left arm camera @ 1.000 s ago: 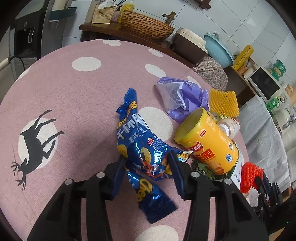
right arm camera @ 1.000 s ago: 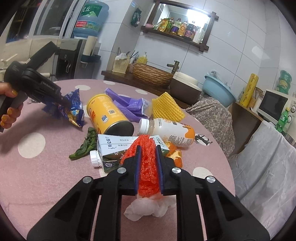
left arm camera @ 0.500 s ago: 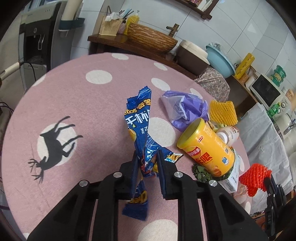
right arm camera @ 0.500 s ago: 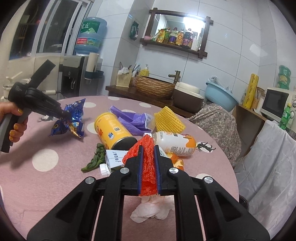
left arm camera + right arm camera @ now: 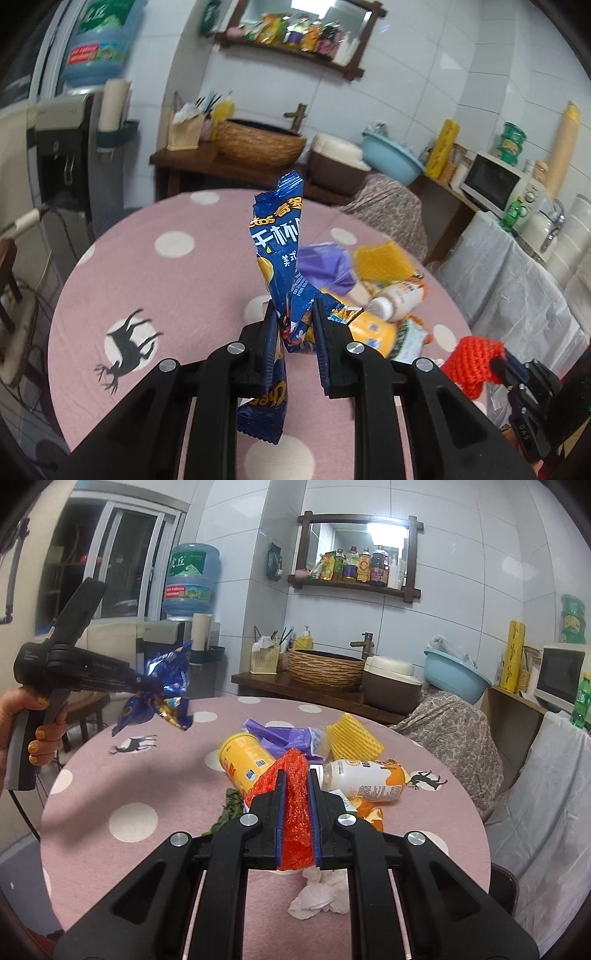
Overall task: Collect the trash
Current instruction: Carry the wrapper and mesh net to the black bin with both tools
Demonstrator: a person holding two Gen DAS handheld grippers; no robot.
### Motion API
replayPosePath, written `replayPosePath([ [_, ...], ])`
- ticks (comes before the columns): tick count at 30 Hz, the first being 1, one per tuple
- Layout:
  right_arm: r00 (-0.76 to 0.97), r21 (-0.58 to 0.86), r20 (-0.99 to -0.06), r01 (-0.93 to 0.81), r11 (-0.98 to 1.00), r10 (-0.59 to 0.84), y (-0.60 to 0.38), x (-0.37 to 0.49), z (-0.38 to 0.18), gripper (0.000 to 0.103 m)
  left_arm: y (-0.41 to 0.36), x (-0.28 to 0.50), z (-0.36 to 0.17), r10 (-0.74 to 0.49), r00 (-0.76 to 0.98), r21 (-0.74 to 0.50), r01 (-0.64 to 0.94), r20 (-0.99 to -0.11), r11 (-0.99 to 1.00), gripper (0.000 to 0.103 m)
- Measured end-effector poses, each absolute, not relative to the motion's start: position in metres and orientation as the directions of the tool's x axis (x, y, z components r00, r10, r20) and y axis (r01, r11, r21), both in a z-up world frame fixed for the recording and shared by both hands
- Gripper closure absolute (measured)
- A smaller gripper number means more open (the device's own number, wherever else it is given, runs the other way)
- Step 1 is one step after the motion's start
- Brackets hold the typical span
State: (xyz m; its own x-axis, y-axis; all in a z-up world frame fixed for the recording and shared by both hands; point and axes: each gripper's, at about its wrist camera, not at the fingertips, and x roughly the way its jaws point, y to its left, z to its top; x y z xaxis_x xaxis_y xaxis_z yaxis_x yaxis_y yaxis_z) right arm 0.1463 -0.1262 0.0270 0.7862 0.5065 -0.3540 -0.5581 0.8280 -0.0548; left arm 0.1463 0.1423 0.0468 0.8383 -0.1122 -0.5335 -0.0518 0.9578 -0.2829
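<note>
My left gripper is shut on a crumpled blue snack bag and holds it well above the pink table; the bag also shows in the right wrist view. My right gripper is shut on a red foam fruit net, lifted above the table; the net also shows in the left wrist view. Trash on the table: a yellow can on its side, a purple plastic bag, a yellow foam net, a drink bottle and a crumpled white tissue.
A green leaf, orange peel and a carton, mostly hidden behind my right fingers, lie by the can. A wooden counter with a wicker basket stands behind the table. A cloth-covered chair stands at the far right edge.
My left gripper closed on the blue snack bag and lifted it high off the table. My right gripper kept the red net and rose a little.
</note>
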Motion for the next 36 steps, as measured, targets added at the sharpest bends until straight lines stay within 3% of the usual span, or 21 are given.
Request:
replayPosePath([
  [10, 0.785, 0.015, -0.309, -0.560, 0.828, 0.536, -0.147, 0.147, 0.043, 0.091, 0.070, 0.173, 0.079, -0.213, 0.853, -0.219, 0.119, -0.476, 0.968, 0.084],
  [21, 0.851, 0.052, -0.291, -0.442, 0.895, 0.437, -0.209, 0.172, 0.053, 0.091, -0.015, 0.232, 0.085, -0.364, 0.776, -0.244, 0.274, -0.515, 0.930, 0.084],
  [29, 0.904, 0.070, -0.344, -0.244, 0.967, 0.253, -0.294, 0.198, 0.035, 0.091, -0.103, 0.268, 0.079, -0.449, 0.696, -0.223, 0.395, -0.561, 0.891, 0.084],
  [36, 0.886, 0.133, -0.451, -0.057, 0.989, 0.111, -0.373, 0.225, -0.015, 0.091, -0.183, 0.303, 0.054, -0.487, 0.602, -0.223, 0.461, -0.633, 0.859, 0.084],
])
